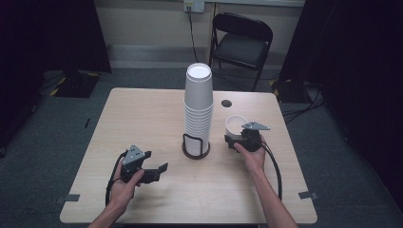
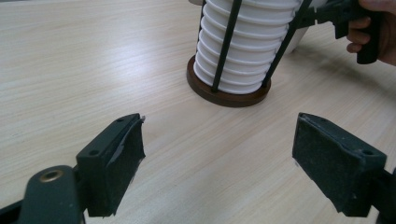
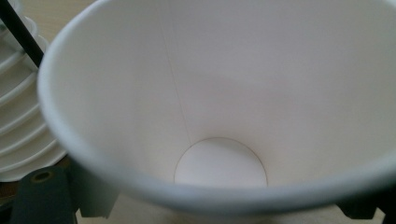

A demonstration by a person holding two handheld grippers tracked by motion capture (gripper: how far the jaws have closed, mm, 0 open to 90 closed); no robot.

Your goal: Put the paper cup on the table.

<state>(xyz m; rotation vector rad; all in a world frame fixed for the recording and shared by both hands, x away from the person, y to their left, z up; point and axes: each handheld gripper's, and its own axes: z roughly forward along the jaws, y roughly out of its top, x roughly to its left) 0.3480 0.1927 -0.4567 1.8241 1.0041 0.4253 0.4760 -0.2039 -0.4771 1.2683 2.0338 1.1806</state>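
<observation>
**Thin cup between closing jaws, tall stack close by**

The table [image 1: 142,114] carries a tall stack of cups [image 1: 198,109] in a wire holder [image 1: 196,145], standing ahead of the left gripper [image 2: 217,154], whose jaws gape wide on nothing. The loose paper cup [image 3: 219,93] sits upright between the right gripper's [image 1: 236,139] jaws, which stand fairly wide; I cannot tell whether the pads press yet. Squeezing hard would likely crumple its thin wall; swinging sideways could topple the neighbouring stack.
</observation>
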